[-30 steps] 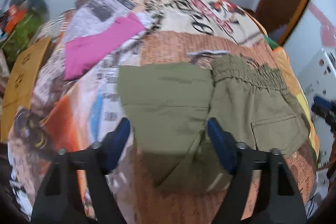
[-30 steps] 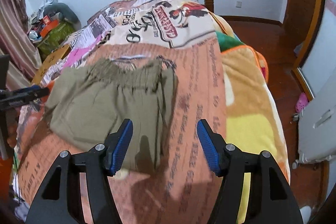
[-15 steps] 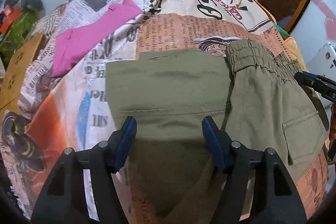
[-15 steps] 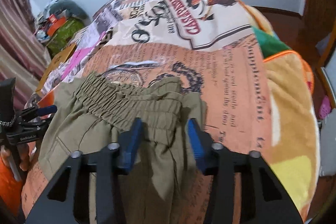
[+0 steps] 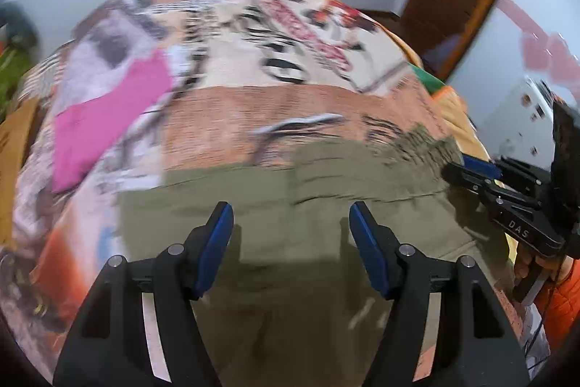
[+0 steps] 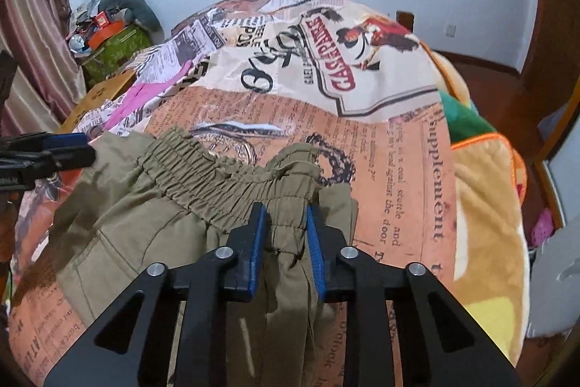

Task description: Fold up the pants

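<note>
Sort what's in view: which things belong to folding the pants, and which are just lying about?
Part of the job:
- olive pants
- right gripper, jaws closing on the elastic waistband
- left gripper, open above the pants

Lying about:
- pink cloth
- printed bedspread
- yellow blanket

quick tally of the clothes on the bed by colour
olive: 1, the pants
pink: 1, a garment, kind unclear
total: 2
</note>
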Demonstrator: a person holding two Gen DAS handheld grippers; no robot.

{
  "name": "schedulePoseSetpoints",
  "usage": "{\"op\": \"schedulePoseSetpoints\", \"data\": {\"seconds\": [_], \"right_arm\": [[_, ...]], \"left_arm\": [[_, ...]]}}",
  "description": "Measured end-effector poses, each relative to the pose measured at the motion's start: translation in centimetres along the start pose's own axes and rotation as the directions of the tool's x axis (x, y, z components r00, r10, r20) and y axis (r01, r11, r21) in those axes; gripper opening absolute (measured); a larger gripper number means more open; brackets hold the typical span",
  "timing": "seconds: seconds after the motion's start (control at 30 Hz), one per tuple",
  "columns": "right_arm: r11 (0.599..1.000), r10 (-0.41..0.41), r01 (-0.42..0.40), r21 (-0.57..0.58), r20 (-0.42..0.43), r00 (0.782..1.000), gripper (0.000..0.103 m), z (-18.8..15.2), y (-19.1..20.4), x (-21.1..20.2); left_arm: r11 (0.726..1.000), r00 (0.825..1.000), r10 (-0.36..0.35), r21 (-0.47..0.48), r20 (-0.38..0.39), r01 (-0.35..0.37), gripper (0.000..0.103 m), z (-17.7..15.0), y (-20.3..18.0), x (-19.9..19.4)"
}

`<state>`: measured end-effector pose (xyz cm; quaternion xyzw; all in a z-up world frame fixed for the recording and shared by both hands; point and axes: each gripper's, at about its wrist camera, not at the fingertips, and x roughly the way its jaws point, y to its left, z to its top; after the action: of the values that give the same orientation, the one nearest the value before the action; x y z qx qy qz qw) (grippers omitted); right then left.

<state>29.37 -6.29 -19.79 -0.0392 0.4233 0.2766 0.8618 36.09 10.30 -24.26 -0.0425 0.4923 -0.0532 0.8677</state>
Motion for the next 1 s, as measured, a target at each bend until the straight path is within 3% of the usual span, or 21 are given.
{"op": "schedulePoseSetpoints", "data": {"seconds": [0.17,0.23,0.27,0.5,0.67,0.83,1.0], "right_arm": [[1.000,-0.010,0.010,-0.014,0.037,0.999,0.014,0.3,0.2,-0.8],[1.000,-0.004,0.006,-0.023,0.053,0.999,0.014,0.5,0.3,-1.2],[1.000,0.000,0.002,-0.028,0.059,0.998,0.014,0.5,0.4,-1.3],[0.997,0.008,-0.003,-0.078,0.068,0.998,0.013,1.5,1.0,-0.5],[0.993,0.001,0.008,-0.120,0.075,0.997,0.012,2.6,1.4,0.5],[0.992,-0.038,0.033,-0.124,-0.038,0.999,0.013,2.6,0.7,4.3],[0.998,0.000,-0.007,-0.058,-0.105,0.994,0.014,2.8,-0.7,5.1]], "left_arm": [[1.000,0.997,0.017,0.007,-0.075,-0.016,0.064,0.8,-1.2,4.4],[0.999,0.996,-0.031,-0.010,-0.078,0.030,0.045,0.6,-1.1,4.8],[0.998,0.995,-0.056,-0.016,-0.079,0.055,0.043,0.4,-1.1,4.8],[0.999,0.999,0.040,0.030,-0.029,-0.039,0.030,0.2,-1.6,3.4],[0.992,0.994,0.111,0.062,-0.005,-0.111,0.029,0.1,-1.6,3.3],[0.993,0.993,0.114,0.041,-0.032,-0.113,0.032,-0.5,-0.8,4.8],[0.995,0.994,0.102,0.024,-0.040,-0.101,0.038,-0.5,-0.2,4.9]]}}
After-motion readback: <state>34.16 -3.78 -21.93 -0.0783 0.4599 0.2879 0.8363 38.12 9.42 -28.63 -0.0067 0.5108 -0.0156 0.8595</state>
